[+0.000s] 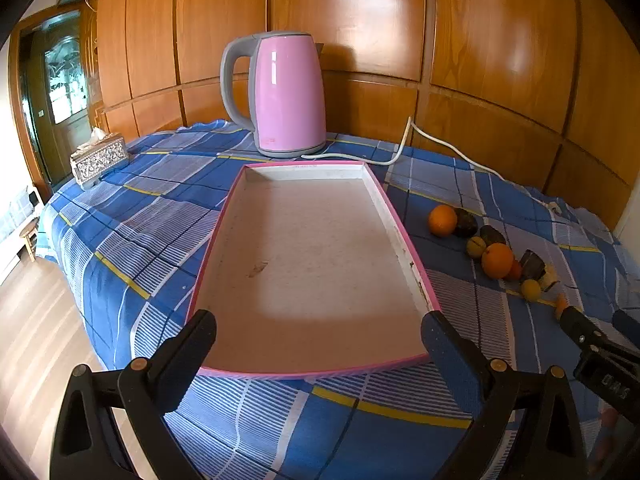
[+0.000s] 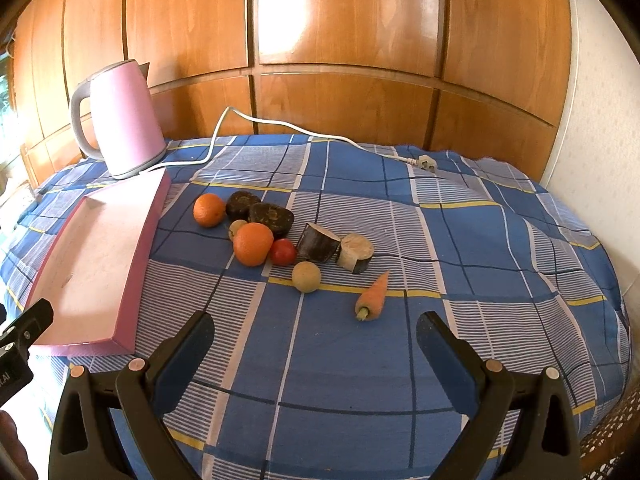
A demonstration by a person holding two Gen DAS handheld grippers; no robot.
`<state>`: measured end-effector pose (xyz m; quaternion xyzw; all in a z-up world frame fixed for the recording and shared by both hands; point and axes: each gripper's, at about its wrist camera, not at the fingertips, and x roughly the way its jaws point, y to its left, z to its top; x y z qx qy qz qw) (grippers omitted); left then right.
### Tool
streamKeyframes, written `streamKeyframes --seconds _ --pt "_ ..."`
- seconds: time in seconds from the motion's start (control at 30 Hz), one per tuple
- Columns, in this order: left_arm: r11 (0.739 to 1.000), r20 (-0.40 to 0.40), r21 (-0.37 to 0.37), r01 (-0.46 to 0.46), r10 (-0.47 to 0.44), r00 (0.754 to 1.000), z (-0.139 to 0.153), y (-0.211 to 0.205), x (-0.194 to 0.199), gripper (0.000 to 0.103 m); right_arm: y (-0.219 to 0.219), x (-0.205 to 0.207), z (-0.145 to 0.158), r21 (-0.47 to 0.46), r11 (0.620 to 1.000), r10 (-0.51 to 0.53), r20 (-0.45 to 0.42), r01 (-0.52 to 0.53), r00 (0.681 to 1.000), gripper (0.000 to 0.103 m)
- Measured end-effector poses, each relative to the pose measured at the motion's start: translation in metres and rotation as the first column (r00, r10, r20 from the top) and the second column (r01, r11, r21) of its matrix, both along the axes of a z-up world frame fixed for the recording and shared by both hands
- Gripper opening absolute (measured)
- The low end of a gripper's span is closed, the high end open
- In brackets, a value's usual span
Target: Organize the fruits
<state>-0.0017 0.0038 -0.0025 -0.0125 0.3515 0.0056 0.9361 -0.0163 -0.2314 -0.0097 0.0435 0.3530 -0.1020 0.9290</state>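
A shallow pink tray (image 1: 414,264) lies empty on the blue checked tablecloth; it also shows at the left of the right wrist view (image 2: 136,256). My left gripper (image 1: 320,336) is open and empty at the tray's near edge. My right gripper (image 2: 314,340) is open and empty above the cloth, short of the fruit pile. The pile holds two oranges (image 2: 253,243) (image 2: 209,209), a red tomato (image 2: 283,252), a pale round fruit (image 2: 306,277), a carrot (image 2: 374,297), dark lumps (image 2: 271,218) and cut dark pieces (image 2: 320,243). The pile shows right of the tray in the left wrist view (image 1: 497,260).
A pink kettle (image 1: 286,96) stands behind the tray, its white cord (image 2: 280,124) and plug trailing across the cloth. A tissue box (image 1: 100,160) sits at the far left. Wooden wall panels back the table. The table edge drops to the floor at left.
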Motion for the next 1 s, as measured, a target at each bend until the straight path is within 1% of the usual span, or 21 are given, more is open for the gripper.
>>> streamKeyframes --seconds 0.7,0.83,0.93,1.0 --pt "1.0 -0.001 -0.004 0.02 -0.02 1.0 0.0 -0.005 -0.001 0.103 -0.005 -0.002 0.002 0.001 1.0 -0.015 0.012 0.015 1.0 0.103" --pt "0.999 -0.004 -0.004 0.035 -0.035 0.999 -0.001 -0.007 -0.002 0.103 -0.008 -0.002 0.002 0.003 1.0 -0.019 0.014 0.019 1.0 0.103" --pt "0.996 -0.007 -0.04 0.082 -0.082 0.997 -0.002 -0.008 -0.002 0.103 -0.011 -0.001 0.002 0.003 1.0 -0.022 0.016 0.022 1.0 0.103" --pt "0.984 -0.013 -0.102 0.144 -0.146 0.989 -0.002 -0.008 0.0 0.103 -0.018 0.0 0.002 0.005 0.999 -0.032 0.018 0.032 0.999 0.103"
